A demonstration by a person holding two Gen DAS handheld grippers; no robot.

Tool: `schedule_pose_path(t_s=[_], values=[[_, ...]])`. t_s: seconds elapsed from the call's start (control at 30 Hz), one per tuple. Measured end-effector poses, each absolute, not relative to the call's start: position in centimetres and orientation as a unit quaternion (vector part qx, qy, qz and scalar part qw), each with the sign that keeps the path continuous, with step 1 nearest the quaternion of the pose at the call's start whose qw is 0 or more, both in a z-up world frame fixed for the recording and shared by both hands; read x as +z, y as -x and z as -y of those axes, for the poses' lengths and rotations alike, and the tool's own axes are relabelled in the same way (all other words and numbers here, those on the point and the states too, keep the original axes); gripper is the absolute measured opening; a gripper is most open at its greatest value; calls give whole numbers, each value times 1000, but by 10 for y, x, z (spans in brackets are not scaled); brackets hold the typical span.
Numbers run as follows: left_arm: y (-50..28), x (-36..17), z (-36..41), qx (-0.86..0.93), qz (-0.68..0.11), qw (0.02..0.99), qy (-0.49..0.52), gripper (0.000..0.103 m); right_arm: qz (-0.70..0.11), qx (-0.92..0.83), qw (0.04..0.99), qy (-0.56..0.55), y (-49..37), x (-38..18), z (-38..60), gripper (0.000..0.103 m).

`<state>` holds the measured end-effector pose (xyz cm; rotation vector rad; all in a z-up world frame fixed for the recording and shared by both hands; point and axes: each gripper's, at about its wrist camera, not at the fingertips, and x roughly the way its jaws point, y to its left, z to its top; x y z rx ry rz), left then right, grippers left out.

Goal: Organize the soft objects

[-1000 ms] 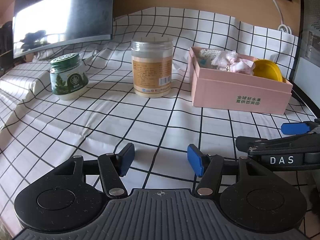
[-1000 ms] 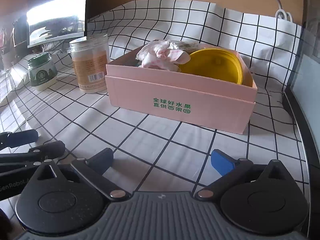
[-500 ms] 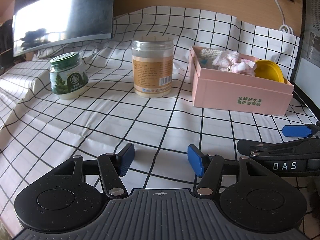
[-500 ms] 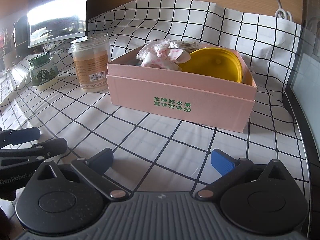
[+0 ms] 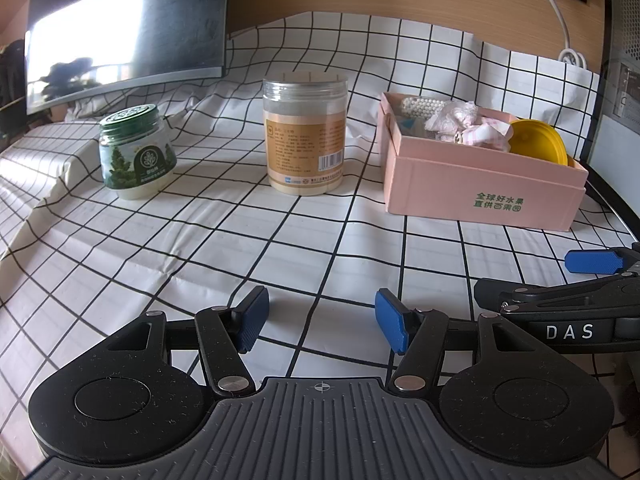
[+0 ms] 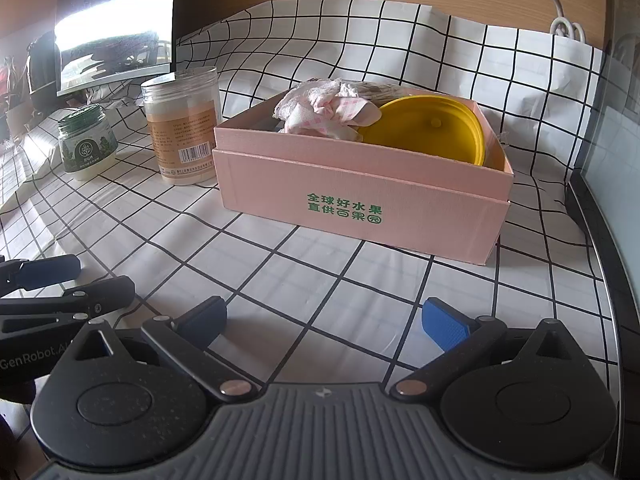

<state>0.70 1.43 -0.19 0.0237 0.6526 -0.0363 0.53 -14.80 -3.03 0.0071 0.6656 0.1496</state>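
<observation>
Hovering low over the checked cloth (image 5: 304, 232) on the desk, the left hand-held gripper (image 5: 322, 320) is holding its blue pads well apart, with nothing between them and nothing touching them. The right hand-held gripper (image 6: 324, 320) is sitting in the same way, its jaws spread wider and gripping nothing. Each one is showing at the edge of the other's view, the right one (image 5: 592, 264) coming in from the right side and the left one (image 6: 44, 272) from the left, so the two are lying side by side, near but apart.

The soft objects, a bundle of pink and white cloth (image 6: 326, 110), are lying inside the pink box (image 6: 360, 196) ahead of the right hand-held gripper, leaning against a yellow lid (image 6: 436, 130) in the same box. In the left view the bundle (image 5: 466, 122) is sitting beside a strip of white beads (image 5: 420, 106) toward the back of the box (image 5: 480, 192).

The box walls are hiding the lower part of everything inside, so how deep the cloth reaches cannot be told. A clear jar with a tan label (image 5: 305, 136) and a green-lidded jar (image 5: 136, 152) are standing left of the box; their small print is too fine to read. A dark monitor (image 5: 124, 28) is being cut off at the upper left
</observation>
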Motion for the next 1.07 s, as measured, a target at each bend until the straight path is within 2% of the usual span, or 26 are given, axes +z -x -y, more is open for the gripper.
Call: schedule_pose_path(t_s=[1.07], values=[[-7, -2, -12, -16, -321, 947, -14, 64, -326, 73, 942, -3, -5, -30, 148, 103]])
